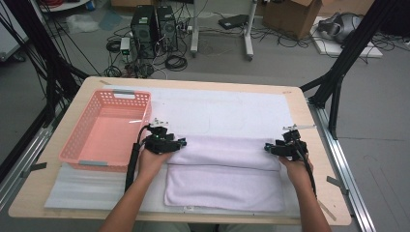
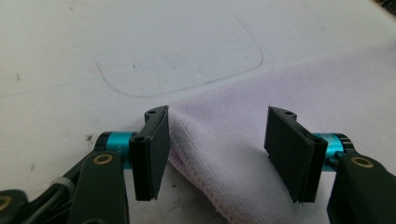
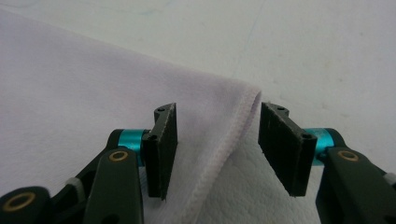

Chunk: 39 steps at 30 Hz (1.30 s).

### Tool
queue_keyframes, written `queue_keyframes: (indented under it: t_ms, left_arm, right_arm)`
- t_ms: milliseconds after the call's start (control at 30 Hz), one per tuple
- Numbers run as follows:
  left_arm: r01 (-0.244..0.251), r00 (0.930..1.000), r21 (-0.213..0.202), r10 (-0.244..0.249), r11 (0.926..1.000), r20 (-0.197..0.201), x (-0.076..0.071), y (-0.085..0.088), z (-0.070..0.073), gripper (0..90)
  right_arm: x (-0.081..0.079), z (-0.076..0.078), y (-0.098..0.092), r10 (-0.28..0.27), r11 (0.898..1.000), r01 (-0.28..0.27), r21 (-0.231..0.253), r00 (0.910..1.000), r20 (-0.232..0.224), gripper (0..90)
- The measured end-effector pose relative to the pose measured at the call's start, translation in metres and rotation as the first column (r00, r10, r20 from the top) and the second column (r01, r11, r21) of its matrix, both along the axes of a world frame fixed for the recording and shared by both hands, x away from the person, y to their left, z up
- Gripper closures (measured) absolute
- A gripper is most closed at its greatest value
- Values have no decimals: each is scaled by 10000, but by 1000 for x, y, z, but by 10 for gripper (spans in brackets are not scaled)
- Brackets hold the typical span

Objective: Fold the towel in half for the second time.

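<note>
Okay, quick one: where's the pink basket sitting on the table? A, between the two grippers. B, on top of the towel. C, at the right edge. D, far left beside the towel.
D: the basket stands at the table's far left, beside the folded towel and left of the left gripper.

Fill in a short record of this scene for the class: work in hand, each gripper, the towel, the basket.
work: folding a towel on the table
left gripper: jaws open, over the towel's left corner
right gripper: jaws open, astride the towel's right corner
towel: pale lilac, folded over, lying flat
basket: pink, left of the towel
</note>
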<state>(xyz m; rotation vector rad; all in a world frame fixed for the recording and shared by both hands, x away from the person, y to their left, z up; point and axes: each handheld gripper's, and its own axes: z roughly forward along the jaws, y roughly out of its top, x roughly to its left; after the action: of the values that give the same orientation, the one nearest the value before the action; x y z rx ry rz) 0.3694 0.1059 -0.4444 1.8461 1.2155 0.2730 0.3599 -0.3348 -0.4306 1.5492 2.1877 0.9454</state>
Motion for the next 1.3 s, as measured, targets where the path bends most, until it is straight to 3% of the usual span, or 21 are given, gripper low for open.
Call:
queue_keyframes:
  t_ms: [67,100,167,200,300,367,533,667,767,867,1067,1300]
  left_arm:
    - [217,9998,153,-217,9996,-6,0,-2,-4,509]
    - [399,9992,275,-401,9988,71,0,-3,-4,588]
    - [647,9977,380,-655,9972,196,-2,-4,-3,825]
    - [563,9979,332,-573,9979,296,-3,-3,-1,851]
    - [399,9970,-286,-379,9988,676,-9,3,9,859]
    - [618,9935,-220,-594,9978,968,-15,5,16,861]
    - [965,9838,-285,-910,9949,1545,-35,6,29,863]
    - [1125,9798,-428,-1037,9927,1708,-52,12,28,864]
    - [1151,9787,-763,-999,9904,1795,-69,19,25,863]
    - [1207,9755,-746,-1043,9899,1937,-85,22,21,863]
    - [1450,9680,-681,-1273,9871,2161,-120,25,18,863]
    - [1697,9719,-726,-1547,9828,1773,-143,29,11,845]
  right_arm:
    - [3,-5,2,9,9999,-12,-156,9998,-212,517]
    - [3,-5,3,44,9991,-47,-417,10000,-74,596]
    - [2,-3,2,278,9989,-282,-367,9995,-114,801]
    - [1,-1,2,378,9988,-378,-321,9993,-1,850]
    - [-6,7,0,374,9992,-368,-142,9984,429,865]
    - [-14,15,-2,465,9989,-472,57,9950,880,865]
    - [-36,25,-7,509,9974,-578,439,9880,1455,866]
    - [-58,29,-8,547,9965,-658,520,9800,1913,867]
    - [-78,32,-8,593,9951,-752,647,9737,2201,867]
    - [-98,33,-7,728,9939,-908,624,9665,2461,867]
    - [-131,28,-6,875,9918,-1084,679,9623,2576,867]
    - [-156,18,-10,986,9910,-1155,681,9720,2131,865]
